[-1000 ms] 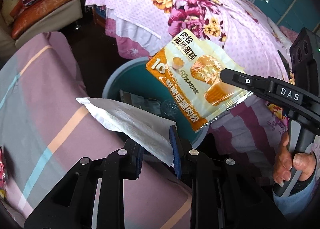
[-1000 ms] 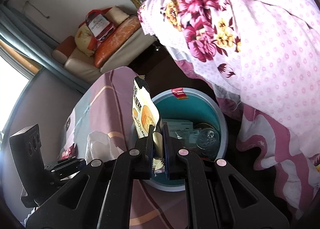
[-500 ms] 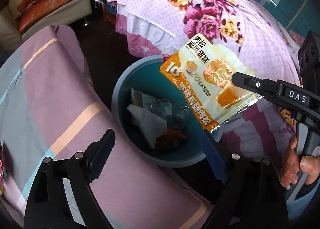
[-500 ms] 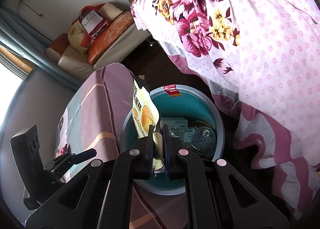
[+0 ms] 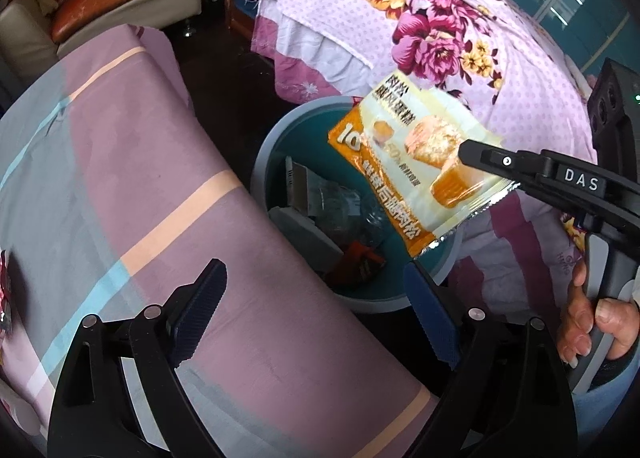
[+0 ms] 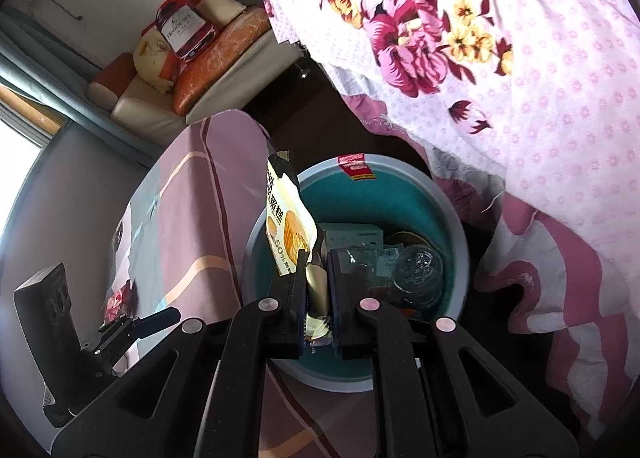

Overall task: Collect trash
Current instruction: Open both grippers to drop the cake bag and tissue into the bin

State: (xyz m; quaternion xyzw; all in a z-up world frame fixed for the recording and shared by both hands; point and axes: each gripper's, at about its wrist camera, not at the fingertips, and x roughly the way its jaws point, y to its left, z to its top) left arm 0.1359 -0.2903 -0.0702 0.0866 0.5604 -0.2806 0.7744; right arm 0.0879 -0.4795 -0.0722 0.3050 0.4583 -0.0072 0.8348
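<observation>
Black left gripper point(image 5: 316, 314) with ridged blue pads and silver screws; right gripper point(image 5: 464, 150) marked "DAS".

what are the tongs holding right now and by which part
The right tongs pinch the snack wrapper by its torn silver bottom edge, over the bin. The left tongs stand wide open, holding nothing.
</observation>
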